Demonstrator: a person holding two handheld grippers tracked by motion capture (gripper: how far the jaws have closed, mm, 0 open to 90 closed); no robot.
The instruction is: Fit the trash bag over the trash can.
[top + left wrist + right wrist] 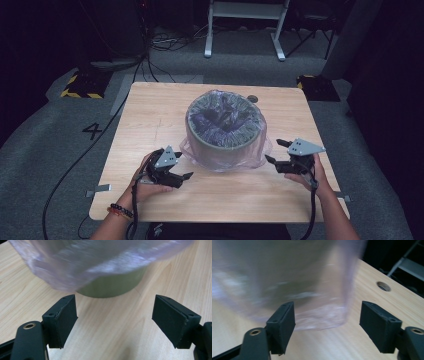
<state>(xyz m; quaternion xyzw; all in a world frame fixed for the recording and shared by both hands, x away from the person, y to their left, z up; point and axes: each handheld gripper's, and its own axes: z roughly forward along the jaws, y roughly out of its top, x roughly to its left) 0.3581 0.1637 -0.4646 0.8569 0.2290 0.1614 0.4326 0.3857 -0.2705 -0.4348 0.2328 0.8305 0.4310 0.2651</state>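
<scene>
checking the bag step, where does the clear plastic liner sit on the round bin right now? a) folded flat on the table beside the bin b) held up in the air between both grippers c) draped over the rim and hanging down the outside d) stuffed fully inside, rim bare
c: the plastic liner covers the rim of the bin and hangs down its outer wall, while both grippers stand open beside it, holding nothing.

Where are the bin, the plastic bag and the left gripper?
bin [220, 146]: high view, on its grey-green front wall.
plastic bag [256, 156]: high view, on the clear skirt hanging outside.
left gripper [181, 166]: high view, midway between its open tips.
</scene>
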